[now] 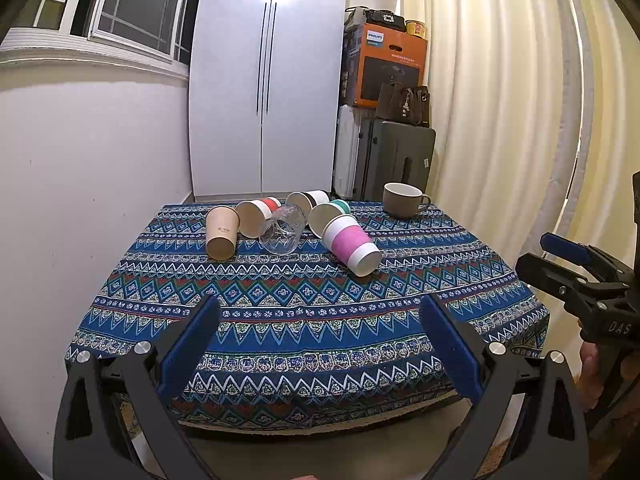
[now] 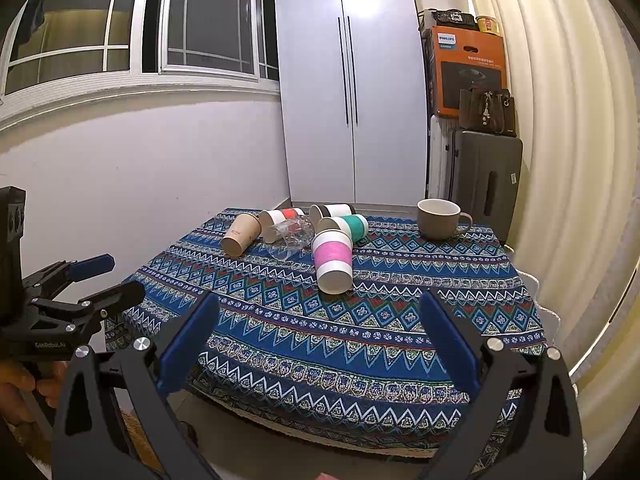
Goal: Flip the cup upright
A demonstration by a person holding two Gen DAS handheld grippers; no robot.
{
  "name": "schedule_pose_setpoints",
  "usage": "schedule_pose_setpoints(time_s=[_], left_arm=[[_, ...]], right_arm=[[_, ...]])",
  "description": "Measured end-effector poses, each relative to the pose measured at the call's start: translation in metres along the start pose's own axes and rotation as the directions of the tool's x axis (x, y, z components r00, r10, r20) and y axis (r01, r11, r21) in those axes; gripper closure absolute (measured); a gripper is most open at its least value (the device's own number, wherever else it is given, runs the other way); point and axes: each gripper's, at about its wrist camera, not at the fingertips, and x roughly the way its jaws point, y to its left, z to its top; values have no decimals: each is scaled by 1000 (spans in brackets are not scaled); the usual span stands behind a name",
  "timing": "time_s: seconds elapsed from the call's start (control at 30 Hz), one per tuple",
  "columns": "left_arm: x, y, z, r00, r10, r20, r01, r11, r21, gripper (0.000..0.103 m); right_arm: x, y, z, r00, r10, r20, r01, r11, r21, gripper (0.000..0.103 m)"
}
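Pink cup [image 2: 332,262] lies on its side ahead of our right gripper [image 2: 320,322]; nothing flipped yet. Left gripper [image 1: 320,322] and right both wide, empty, short of the table [image 2: 400,360].

My blue finger pads [image 1: 192,344] hang over a tablecloth [image 1: 304,320] of blue, white and red zigzag bands, where a pink-banded white cup [image 1: 351,246], a teal-banded one [image 1: 326,216], a plain tan one [image 1: 221,232] and a grey-brown mug [image 1: 402,199] show.
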Motion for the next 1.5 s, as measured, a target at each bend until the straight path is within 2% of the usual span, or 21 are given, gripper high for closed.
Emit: schedule_pose_setpoints(time_s=[0.37,0.53,0.7,0.93,1.1,1.23,1.27,1.33,1.37,1.5], left_arm=[[3,1,5,1000,-4,-11,4,1000,-4,6],[11,6,19,1000,-11,-27,11,1000,-4,6],[26,17,44,999,-13,-47,14,1000,5,6],[58,31,81,999,-5,-53,6,1000,25,6],[83,41,93,998,6,-65,-4,1000,21,6],[104,54,99,997,12,-79,-12,1000,-10,6],[109,57,100,996,10,-85,-12,1000,-16,6],[121,61,103,995,14,-99,-16,1000,-19,6],[126,63,105,995,19,-100,-21,1000,-20,6],[141,72,109,995,3,-104,-10,998,-62,6]], right_arm=[[4,1,4,1000,7,-11,-7,1000,-4,5],[11,-6,13,1000,8,-15,-8,1000,-9,5],[26,-16,37,1000,7,-22,-8,998,-61,5],[70,-18,91,990,124,-63,-134,967,-217,5],[129,-15,124,959,204,-197,-263,898,-352,5],[180,-15,140,909,251,-333,-367,860,-354,5],[195,-13,142,885,259,-387,-403,842,-358,5],[214,-9,145,857,259,-447,-445,808,-387,5],[227,-5,147,836,245,-490,-472,778,-415,5],[266,5,160,789,172,-590,-528,681,-507,5]])
